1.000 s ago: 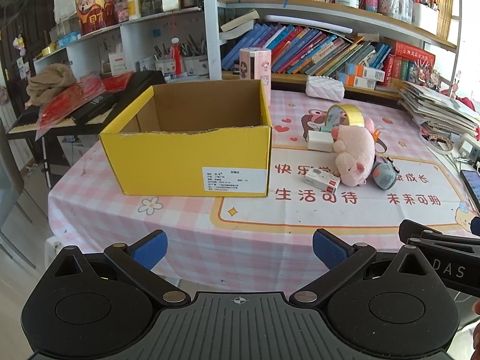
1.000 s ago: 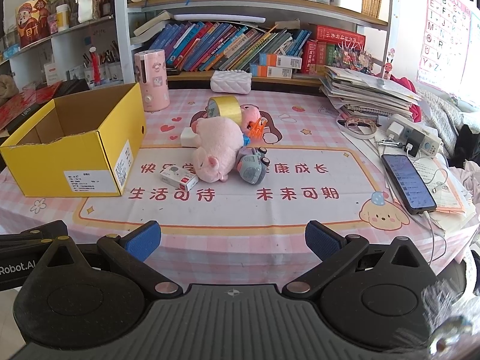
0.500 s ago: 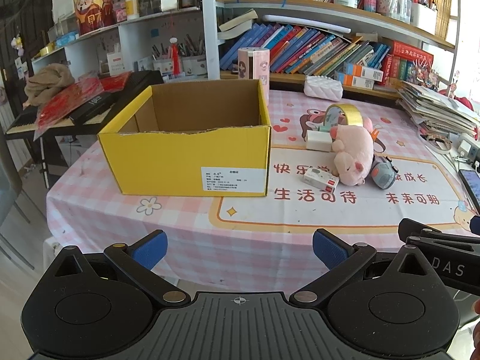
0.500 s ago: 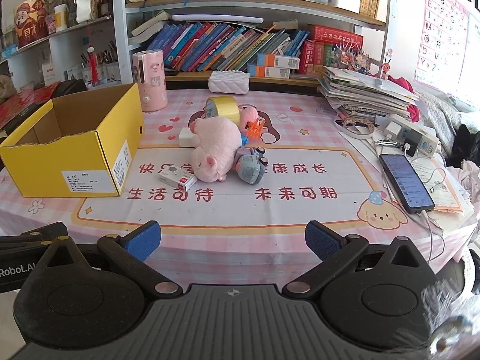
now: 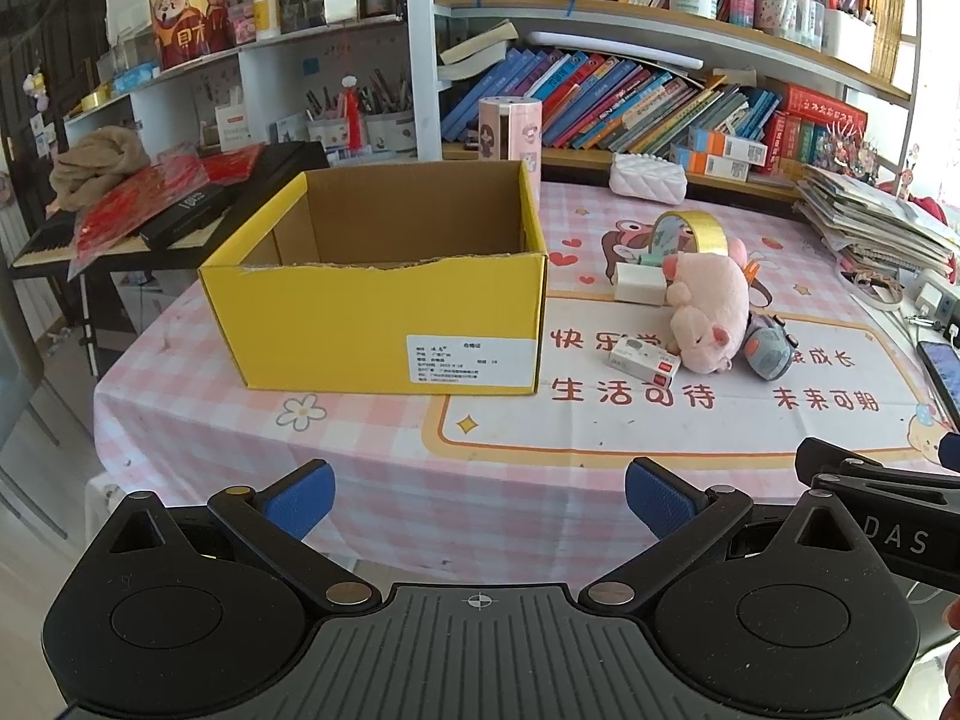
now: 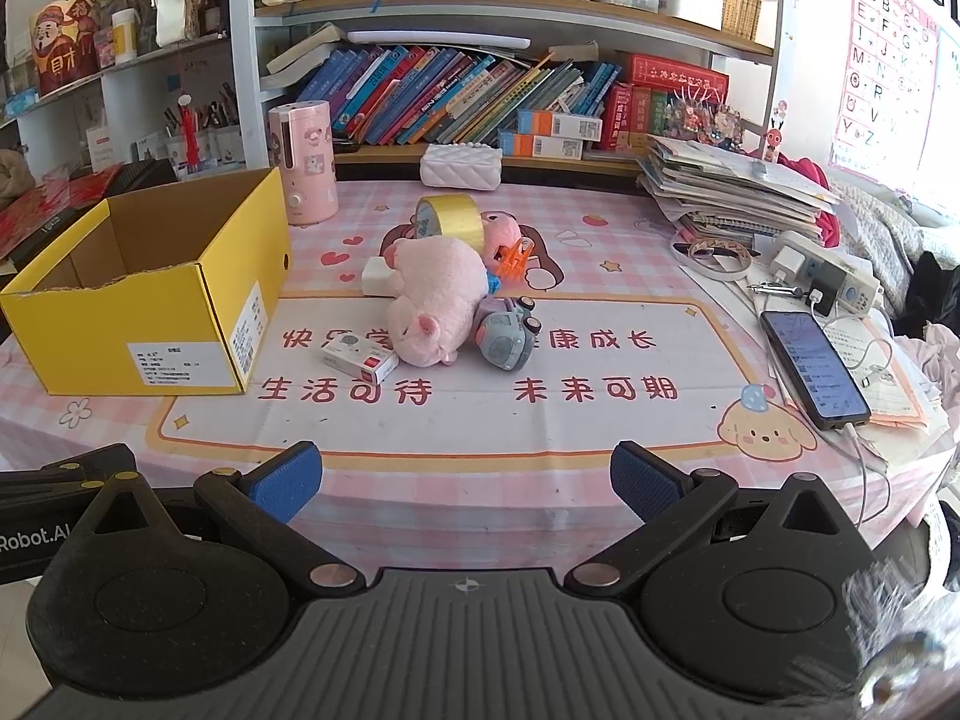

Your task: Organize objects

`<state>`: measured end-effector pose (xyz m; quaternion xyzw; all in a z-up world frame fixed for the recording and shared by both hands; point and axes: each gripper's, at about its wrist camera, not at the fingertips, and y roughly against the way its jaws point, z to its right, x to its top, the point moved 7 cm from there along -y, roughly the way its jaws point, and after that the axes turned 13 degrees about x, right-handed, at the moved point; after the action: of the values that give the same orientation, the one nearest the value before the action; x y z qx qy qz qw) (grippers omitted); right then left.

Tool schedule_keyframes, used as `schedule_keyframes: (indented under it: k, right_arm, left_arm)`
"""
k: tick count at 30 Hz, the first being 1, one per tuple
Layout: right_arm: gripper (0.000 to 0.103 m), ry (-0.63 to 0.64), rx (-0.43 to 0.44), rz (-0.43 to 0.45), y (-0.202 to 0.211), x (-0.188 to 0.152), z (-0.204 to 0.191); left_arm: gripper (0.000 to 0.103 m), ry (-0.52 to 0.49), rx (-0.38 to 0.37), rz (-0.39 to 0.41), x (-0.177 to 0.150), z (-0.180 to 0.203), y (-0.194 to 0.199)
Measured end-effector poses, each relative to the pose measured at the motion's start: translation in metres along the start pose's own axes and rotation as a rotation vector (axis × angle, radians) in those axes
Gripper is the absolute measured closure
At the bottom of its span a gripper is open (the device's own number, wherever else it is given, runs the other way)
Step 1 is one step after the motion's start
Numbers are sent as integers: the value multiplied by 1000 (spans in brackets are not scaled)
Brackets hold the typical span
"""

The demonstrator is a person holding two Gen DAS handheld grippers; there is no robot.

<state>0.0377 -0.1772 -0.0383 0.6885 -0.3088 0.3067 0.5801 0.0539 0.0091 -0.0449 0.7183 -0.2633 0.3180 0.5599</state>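
Note:
An open yellow cardboard box (image 5: pixel 384 312) (image 6: pixel 150 312) stands empty on the left of the pink checked table. To its right lies a cluster: a pink plush pig (image 5: pixel 708 315) (image 6: pixel 435 300), a grey toy car (image 5: pixel 768 348) (image 6: pixel 504 339), a small white-and-red carton (image 5: pixel 645 357) (image 6: pixel 360 360), a white block (image 5: pixel 639 285) (image 6: pixel 378 276), a yellow tape roll (image 5: pixel 690 231) (image 6: pixel 450 216) and an orange clip (image 6: pixel 516 258). My left gripper (image 5: pixel 477 495) and right gripper (image 6: pixel 465 477) are both open and empty, at the table's near edge, well short of the objects.
A pink cylinder (image 6: pixel 303 165) and a white quilted pouch (image 6: pixel 462 165) stand at the back. A stack of papers (image 6: pixel 732 192), a power strip (image 6: pixel 828 279) and a charging phone (image 6: pixel 813 369) lie on the right. Bookshelves fill the wall behind.
Both views have shifted only slightly; the grippers stay open and nothing on the table has moved.

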Motion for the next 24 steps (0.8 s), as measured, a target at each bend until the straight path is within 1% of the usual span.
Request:
schedule_keyframes:
  k: [14,24]
  right_arm:
    - [0,1,0,2,1,0,-1]
    - [0,12,-10,13,3,6,-3]
  left_arm:
    - [0,9,-15,12,1,-3,0]
    - [0,12,-19,12,3,-2,-2]
